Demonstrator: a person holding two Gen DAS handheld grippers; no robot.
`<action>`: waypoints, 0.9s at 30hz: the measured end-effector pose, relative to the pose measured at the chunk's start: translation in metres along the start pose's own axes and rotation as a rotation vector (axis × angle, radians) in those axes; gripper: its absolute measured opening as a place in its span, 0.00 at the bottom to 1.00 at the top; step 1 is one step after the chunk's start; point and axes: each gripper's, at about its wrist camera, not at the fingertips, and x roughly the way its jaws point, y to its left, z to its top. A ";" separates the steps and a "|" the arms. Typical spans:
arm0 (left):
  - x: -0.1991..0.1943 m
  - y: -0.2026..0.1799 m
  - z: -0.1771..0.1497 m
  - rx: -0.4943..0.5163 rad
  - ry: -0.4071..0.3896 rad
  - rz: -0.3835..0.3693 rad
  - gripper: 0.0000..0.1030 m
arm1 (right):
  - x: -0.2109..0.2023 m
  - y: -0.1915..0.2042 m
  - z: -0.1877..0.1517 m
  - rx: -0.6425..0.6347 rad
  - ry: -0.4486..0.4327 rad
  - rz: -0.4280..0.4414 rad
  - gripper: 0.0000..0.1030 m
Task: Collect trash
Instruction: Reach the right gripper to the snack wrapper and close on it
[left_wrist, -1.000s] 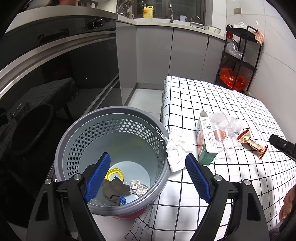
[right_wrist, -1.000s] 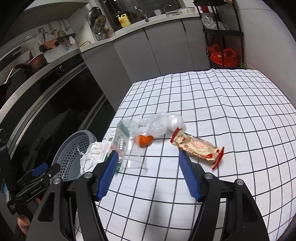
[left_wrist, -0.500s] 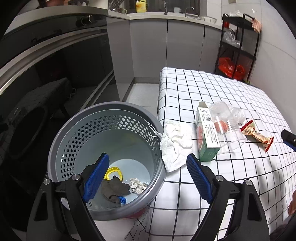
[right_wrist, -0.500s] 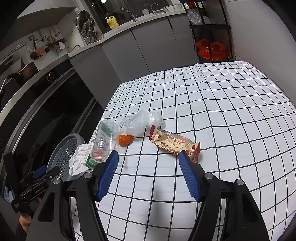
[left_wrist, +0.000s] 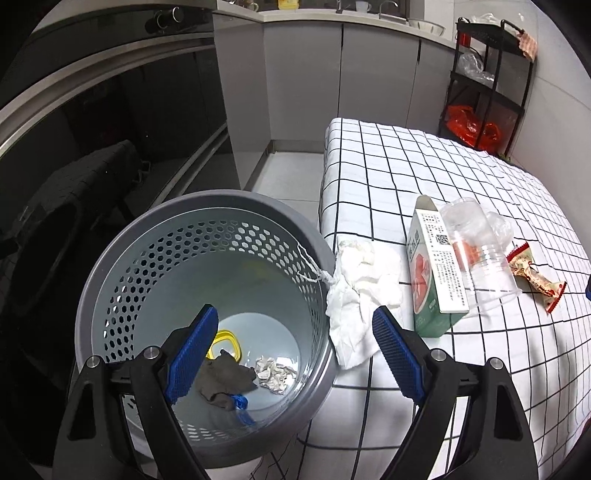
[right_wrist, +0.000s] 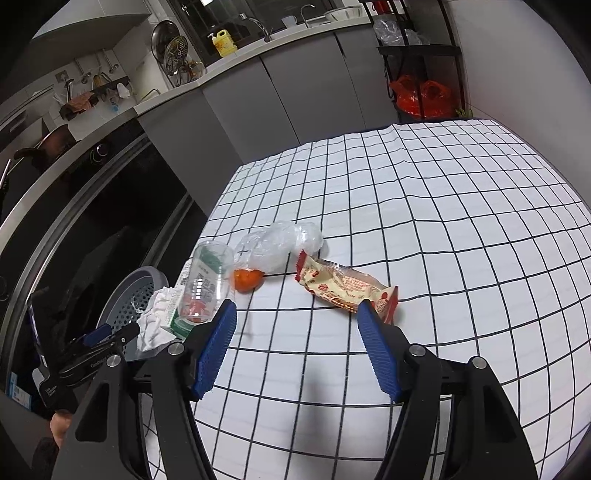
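Snack wrapper (right_wrist: 345, 288) on worktop (right_wrist: 461, 229): light, crinkly, slippery, best pinched mid-length by wide, empty right claw (right_wrist: 295, 345); left claw (left_wrist: 291, 354) likewise wide, empty.

your right gripper (right_wrist: 295, 347) has come forward and down toward the snack wrapper (right_wrist: 345, 288), whose near end now sits just off the right fingertip (right_wrist: 369, 325). your left gripper (left_wrist: 291, 350) has slid closer to the crumpled tissue (left_wrist: 360, 291) at the bin's rim (left_wrist: 207, 197). both jaws are spread as wide as before.
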 end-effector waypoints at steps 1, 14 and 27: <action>0.002 -0.001 0.001 0.005 0.003 0.007 0.81 | 0.002 -0.002 0.000 0.001 0.005 -0.008 0.63; 0.016 -0.002 0.006 0.009 0.018 0.002 0.81 | 0.042 -0.005 0.000 -0.139 0.058 -0.147 0.68; 0.022 -0.002 0.008 0.005 0.030 -0.016 0.81 | 0.077 0.008 -0.002 -0.325 0.102 -0.265 0.72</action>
